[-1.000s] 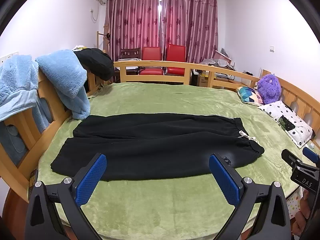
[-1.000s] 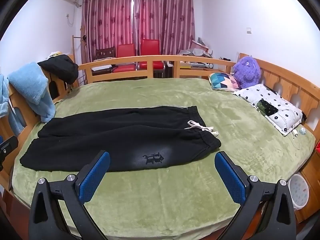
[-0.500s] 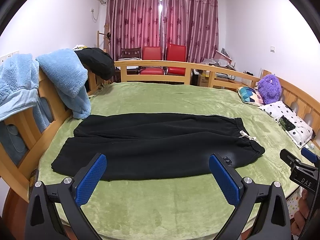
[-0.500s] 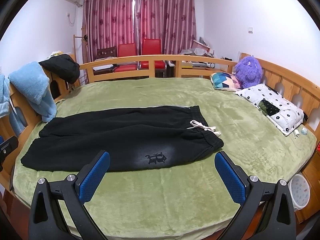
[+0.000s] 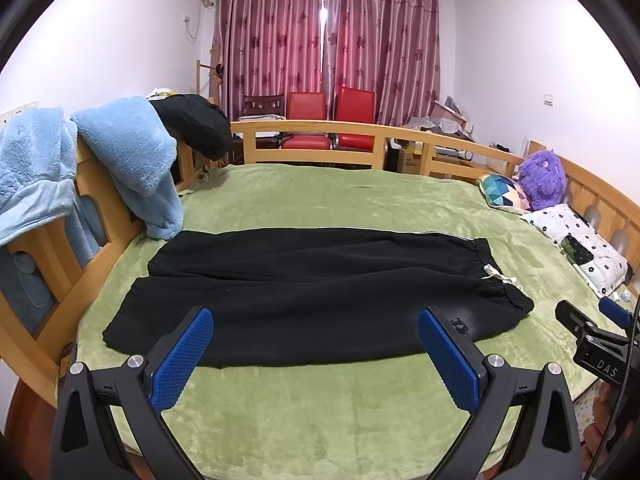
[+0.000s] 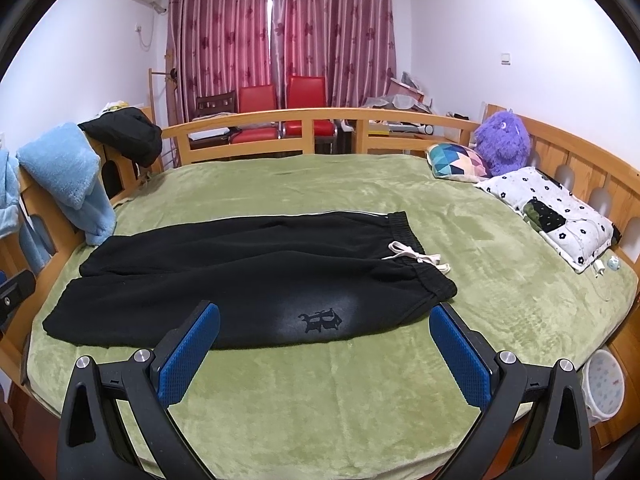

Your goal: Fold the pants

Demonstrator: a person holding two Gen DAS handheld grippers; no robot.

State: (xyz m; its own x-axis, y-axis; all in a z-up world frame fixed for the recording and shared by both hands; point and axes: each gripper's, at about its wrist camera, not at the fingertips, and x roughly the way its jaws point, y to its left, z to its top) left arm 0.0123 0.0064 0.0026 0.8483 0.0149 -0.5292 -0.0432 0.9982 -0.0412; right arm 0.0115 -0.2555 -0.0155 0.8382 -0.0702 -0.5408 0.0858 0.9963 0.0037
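Left gripper (image 5: 316,330) and right gripper (image 6: 325,328): both spread wide, holding nothing, above the near edge of the bed (image 6: 360,392). Black pants (image 6: 248,280): flat across the green blanket, unfolded, waistband toward the right, legs toward the left rail.

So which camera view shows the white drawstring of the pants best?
The right wrist view. There the white drawstring lies in full sight at the waistband of the black pants, with its loop and loose ends clear. In the left wrist view it is smaller, toward the right side, and its shape is hard to read.
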